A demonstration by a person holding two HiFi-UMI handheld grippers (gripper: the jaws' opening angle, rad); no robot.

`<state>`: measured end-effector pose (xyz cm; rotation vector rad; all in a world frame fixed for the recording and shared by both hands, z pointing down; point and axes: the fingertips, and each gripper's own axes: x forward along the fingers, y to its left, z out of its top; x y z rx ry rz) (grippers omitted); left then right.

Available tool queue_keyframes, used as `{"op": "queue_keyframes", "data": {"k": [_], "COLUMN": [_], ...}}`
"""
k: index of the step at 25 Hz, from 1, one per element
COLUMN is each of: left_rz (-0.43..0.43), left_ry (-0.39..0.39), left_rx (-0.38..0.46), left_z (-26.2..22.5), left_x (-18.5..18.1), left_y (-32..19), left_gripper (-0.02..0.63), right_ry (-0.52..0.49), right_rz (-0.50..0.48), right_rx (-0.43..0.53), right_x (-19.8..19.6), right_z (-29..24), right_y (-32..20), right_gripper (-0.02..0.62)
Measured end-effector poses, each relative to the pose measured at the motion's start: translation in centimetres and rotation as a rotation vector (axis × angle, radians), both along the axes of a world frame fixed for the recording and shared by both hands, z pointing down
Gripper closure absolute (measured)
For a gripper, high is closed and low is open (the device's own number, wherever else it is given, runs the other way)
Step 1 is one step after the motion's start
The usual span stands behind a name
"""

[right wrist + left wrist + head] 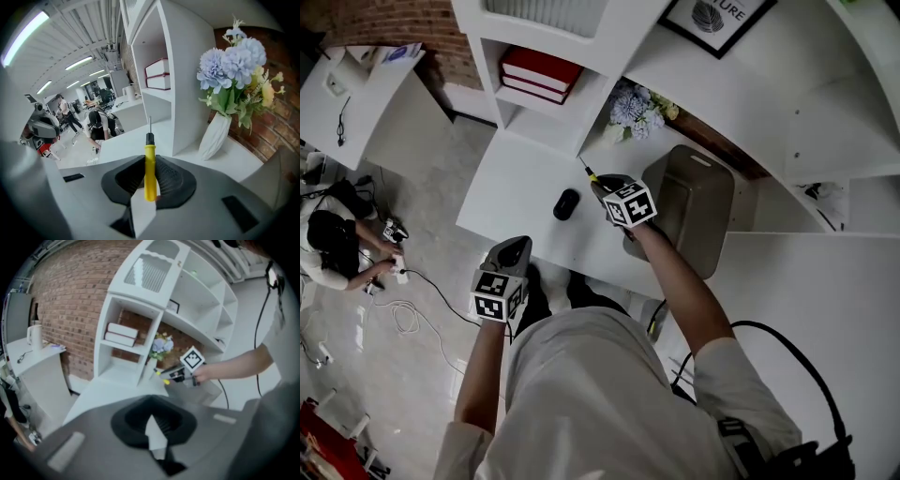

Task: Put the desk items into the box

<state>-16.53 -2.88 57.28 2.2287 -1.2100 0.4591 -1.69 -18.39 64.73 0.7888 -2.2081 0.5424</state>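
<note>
My right gripper (602,186) (150,160) is shut on a yellow-handled screwdriver (150,174) (588,172), whose metal tip points up and away from the jaws. It hangs above the white desk (520,183), just left of the tall grey box (698,202). A black mouse (566,203) lies on the desk, left of that gripper. My left gripper (517,247) (151,418) hovers at the desk's front edge, its jaws together with nothing between them. In the left gripper view, the right gripper (174,374) and screwdriver (161,373) show ahead.
A white shelf unit (581,56) stands behind the desk with red books (539,70) and a vase of flowers (633,111) (218,133). A person (337,246) crouches on the floor at left among cables (417,314). Another white desk (347,94) stands far left.
</note>
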Motion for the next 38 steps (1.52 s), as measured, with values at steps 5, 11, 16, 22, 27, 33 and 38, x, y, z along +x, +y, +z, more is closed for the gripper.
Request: {"op": "queue_keyframes", "data": {"k": [5, 11, 16, 22, 27, 33, 38], "left_rz": [0.048, 0.117, 0.197, 0.268, 0.32, 0.375, 0.409], "left_ry": [-0.005, -0.006, -0.017, -0.016, -0.014, -0.017, 0.014], "left_rx": [0.009, 0.017, 0.026, 0.038, 0.046, 0.046, 0.034], "left_z": [-0.4, -0.8, -1.1, -1.5, -1.9, -2.2, -2.4], "left_x": [0.7, 2.4, 4.3, 7.6, 10.6, 14.5, 17.9], "left_y": [-0.7, -1.7, -2.3, -2.9, -3.2, -3.4, -3.9], "left_gripper": [0.603, 0.603, 0.603, 0.603, 0.603, 0.603, 0.603], "right_ry": [-0.028, -0.081, -0.119, -0.159, -0.166, -0.175, -0.163], "right_rz": [0.037, 0.14, 0.224, 0.321, 0.386, 0.447, 0.485], "right_rx": [0.038, 0.083, 0.131, 0.173, 0.191, 0.184, 0.174], "right_x": [1.3, 3.9, 6.7, 11.3, 15.0, 19.0, 21.9], "right_z": [-2.7, -5.5, -8.1, -10.3, -11.0, -10.5, -9.5], "right_y": [1.3, 2.2, 3.0, 4.1, 5.0, 6.1, 6.4], "right_gripper": [0.537, 0.537, 0.537, 0.537, 0.537, 0.537, 0.537]}}
